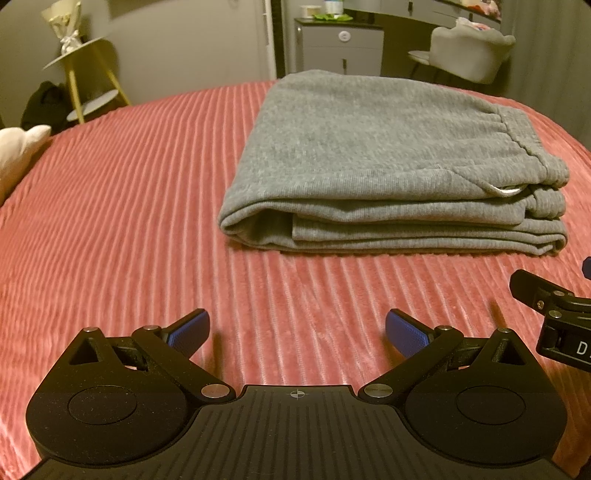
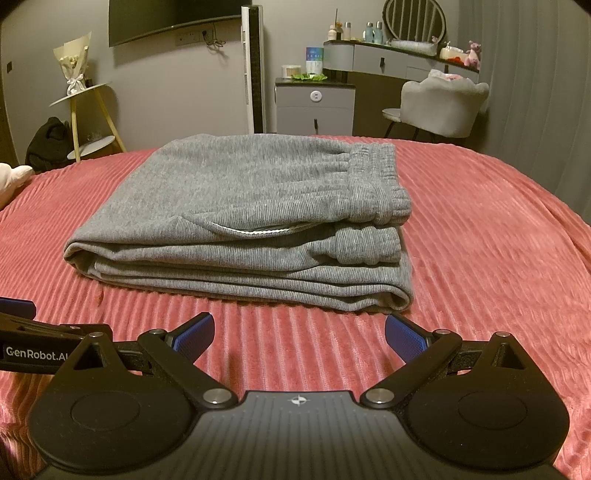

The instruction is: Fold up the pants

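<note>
Grey sweatpants [image 2: 236,218] lie folded into a thick rectangular stack on the pink ribbed bedspread [image 1: 122,221], ahead of both my tongs. Several layers show along the near edge. The elastic waistband [image 2: 376,184] sits on top at the right end, gathered and doubled over. A white drawstring [image 2: 255,232] peeks out at the front under the top layer.

My left gripper [image 1: 295,332] is over bare bedspread, short of the stack and toward its left end. Its jaws stand wide apart, blue pads [image 1: 188,330] facing inward, nothing between them, not touching the pants.

My right gripper [image 2: 300,338] is just short of the stack's near edge, roughly centred on its right half. Jaws spread wide as well, blue pads [image 2: 404,341] clear of the fabric, holding nothing.

The two tools sit side by side, close: from the left wrist view, part of the right one shows at the right border; from the right wrist view, the left one's finger and a "GenRobot.AI" label show at the left border.

Beyond the bed: a grey cabinet [image 2: 314,107], a pale upholstered chair [image 2: 439,107], a dressing table with a round mirror [image 2: 413,18] and small bottles, a yellow-legged side table [image 2: 83,122] carrying a wrapped bouquet [image 2: 74,62], a dark bag [image 2: 48,144] on the floor. A white pillow [image 1: 20,151] sits at the bed's left edge.
</note>
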A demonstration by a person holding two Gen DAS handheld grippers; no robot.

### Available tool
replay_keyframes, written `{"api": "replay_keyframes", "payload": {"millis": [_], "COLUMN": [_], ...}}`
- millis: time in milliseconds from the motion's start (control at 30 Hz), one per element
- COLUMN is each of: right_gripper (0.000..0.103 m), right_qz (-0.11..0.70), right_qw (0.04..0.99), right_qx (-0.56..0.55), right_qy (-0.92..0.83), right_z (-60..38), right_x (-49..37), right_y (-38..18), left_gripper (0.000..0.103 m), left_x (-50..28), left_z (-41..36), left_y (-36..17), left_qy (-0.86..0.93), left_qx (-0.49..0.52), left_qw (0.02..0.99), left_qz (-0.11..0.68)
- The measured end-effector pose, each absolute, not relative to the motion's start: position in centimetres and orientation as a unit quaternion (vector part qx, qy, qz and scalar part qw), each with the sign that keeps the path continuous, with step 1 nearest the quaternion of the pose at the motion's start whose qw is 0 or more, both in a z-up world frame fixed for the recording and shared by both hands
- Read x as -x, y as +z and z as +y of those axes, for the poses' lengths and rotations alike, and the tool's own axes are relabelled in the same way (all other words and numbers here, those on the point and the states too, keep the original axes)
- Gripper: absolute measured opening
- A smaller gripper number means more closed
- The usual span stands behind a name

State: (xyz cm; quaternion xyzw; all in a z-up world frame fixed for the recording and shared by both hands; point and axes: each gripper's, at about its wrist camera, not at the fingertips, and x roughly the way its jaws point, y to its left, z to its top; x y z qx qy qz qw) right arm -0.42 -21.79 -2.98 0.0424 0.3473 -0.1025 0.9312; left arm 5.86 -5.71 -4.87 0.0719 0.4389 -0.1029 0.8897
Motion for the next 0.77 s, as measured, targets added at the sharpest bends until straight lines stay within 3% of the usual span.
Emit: {"api": "replay_keyframes", "payload": {"millis": [767], "right_gripper": [0.099], "right_qz": [0.347], "right_qw": [0.931], "right_qx": [-0.042], "right_qy": [-0.103], "right_z": [-21.75], "right_x": [0.43], "right_y": [-2.99], "left_gripper": [0.103], "left_x": [-5.87], "left_z": [-5.63], "left_y": [-4.86], "left_qy": [-0.102], "left_qx": [-0.068], "left_qw": [0.888], "left_qz": [0.443]}}
